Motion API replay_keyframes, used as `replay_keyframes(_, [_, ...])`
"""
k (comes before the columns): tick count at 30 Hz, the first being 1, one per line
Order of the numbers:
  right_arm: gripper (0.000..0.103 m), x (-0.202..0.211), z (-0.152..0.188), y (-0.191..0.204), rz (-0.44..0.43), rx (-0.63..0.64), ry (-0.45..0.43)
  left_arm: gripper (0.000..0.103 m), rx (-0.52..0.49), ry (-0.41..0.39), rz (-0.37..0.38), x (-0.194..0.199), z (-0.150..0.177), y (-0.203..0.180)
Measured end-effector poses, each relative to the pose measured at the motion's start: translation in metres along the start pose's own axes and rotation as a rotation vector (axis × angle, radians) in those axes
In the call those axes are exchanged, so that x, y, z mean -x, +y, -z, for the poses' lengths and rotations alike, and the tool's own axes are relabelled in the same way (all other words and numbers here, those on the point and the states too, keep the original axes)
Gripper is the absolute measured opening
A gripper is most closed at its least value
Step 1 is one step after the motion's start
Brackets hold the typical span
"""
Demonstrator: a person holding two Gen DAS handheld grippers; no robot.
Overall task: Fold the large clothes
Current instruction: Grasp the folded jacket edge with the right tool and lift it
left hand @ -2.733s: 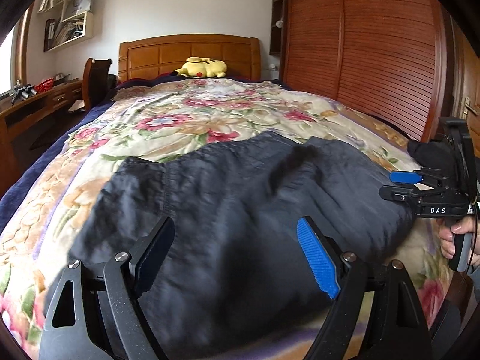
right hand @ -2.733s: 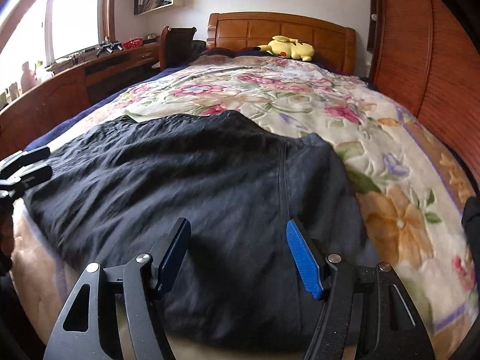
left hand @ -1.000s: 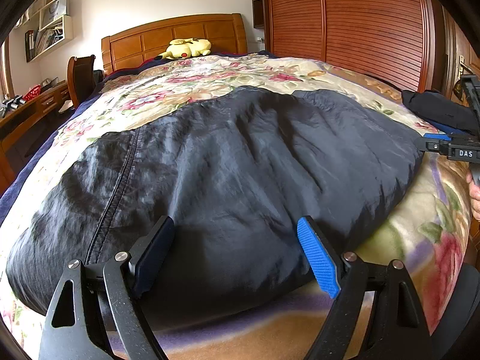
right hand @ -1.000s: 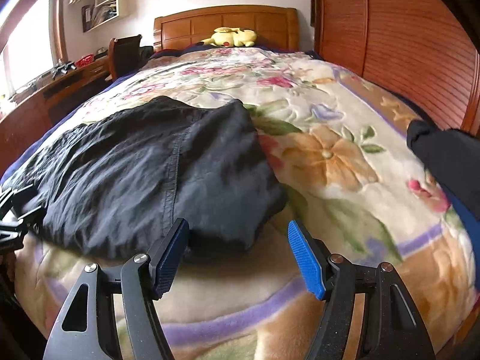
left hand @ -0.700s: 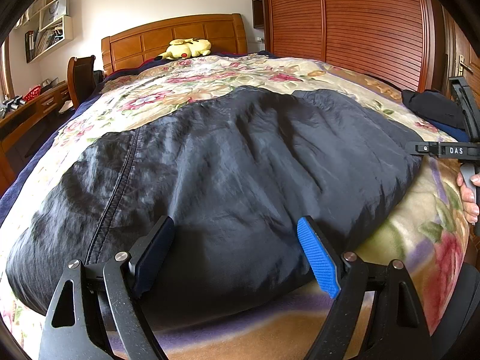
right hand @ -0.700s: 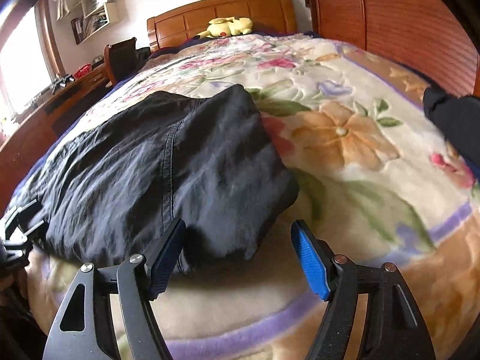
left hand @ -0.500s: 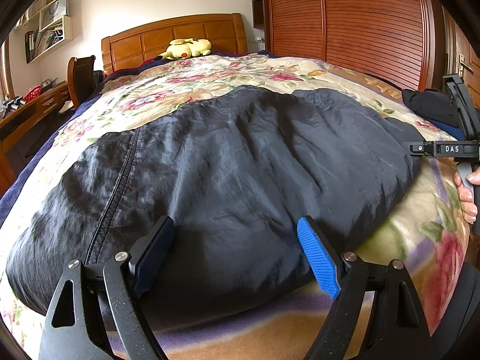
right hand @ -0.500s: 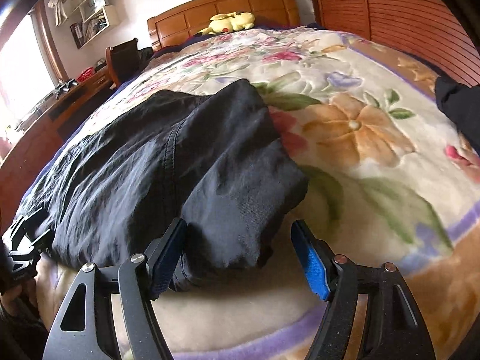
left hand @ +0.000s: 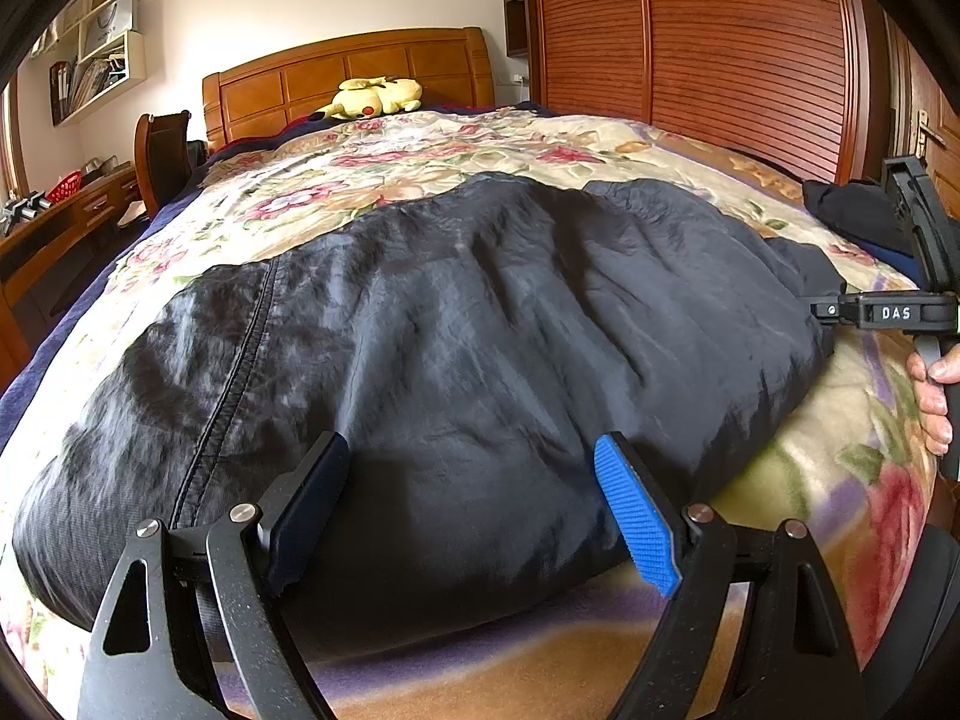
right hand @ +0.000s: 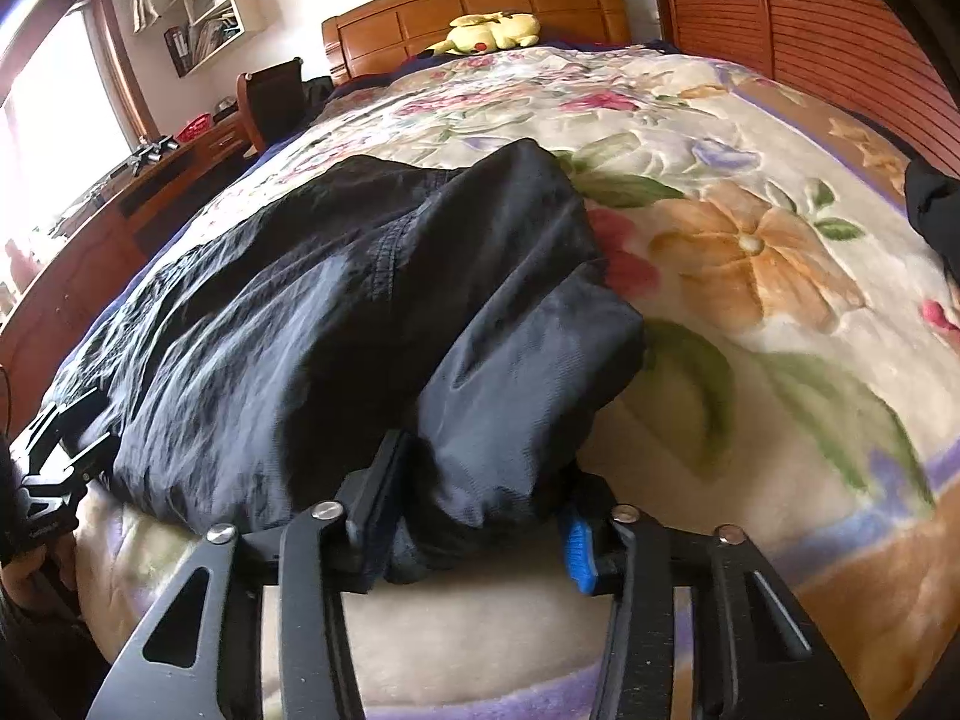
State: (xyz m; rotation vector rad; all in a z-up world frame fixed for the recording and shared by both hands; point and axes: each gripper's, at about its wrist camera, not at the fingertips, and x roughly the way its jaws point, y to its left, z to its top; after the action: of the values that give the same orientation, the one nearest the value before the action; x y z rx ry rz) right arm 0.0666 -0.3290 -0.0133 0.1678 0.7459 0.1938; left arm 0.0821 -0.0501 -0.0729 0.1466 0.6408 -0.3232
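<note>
Lying across the near end of a bed, a large dark garment [left hand: 480, 330] covers much of the floral blanket [left hand: 420, 144], its stitched seam running toward the left gripper's side and its surface creased in shallow ridges. At the garment's right-hand corner, the right gripper [right hand: 474, 510] has 2 fingers bracketing a bunched fold of fabric: the jaws have just been closing, the cloth fills the narrowed gap between them, and the blue pad [right hand: 579, 546] and the dark pad on the other finger both press against the fold. In the left wrist view the same tool appears at the garment's far right edge, held by a hand [left hand: 933, 396] at the frame border. The left gripper [left hand: 474, 504] hovers over the garment's near edge with its jaws spread wide; the fabric shows between the 2 fingers, but neither pad presses on it and nothing is held. Beyond the garment, the blanket extends to a wooden headboard [left hand: 348, 78], against which a yellow plush toy [left hand: 375, 97] lies. A second dark cloth item [right hand: 933, 210] sits on the blanket near the right edge, apart from the garment. A slatted wooden wardrobe [left hand: 720, 42] flanks the bed on the right, a desk [right hand: 162, 174] and chair [right hand: 270, 96] on the left, with a wall shelf [left hand: 102, 72] above.
</note>
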Motion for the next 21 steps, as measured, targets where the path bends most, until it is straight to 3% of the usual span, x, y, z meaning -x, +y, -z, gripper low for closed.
replay_keyframes(5, [0.042,-0.002,-0.001,-0.001,0.008,0.014,-0.002,0.085,-0.022,-0.028,0.044,0.014,0.000,-0.005])
replay_keyframes(9, [0.041,-0.003,-0.002,-0.003,-0.002,0.008,0.001,0.085,-0.036,0.003,0.043,0.009,0.003,-0.006])
replay_keyframes(15, [0.018,0.011,-0.012,0.006,-0.019,0.035,-0.023,0.085,-0.042,0.011,0.033,0.005,0.005,-0.007])
replay_keyframes(21, [0.014,0.049,-0.047,0.036,-0.047,0.113,-0.134,0.085,-0.027,0.015,0.042,0.006,0.005,-0.003])
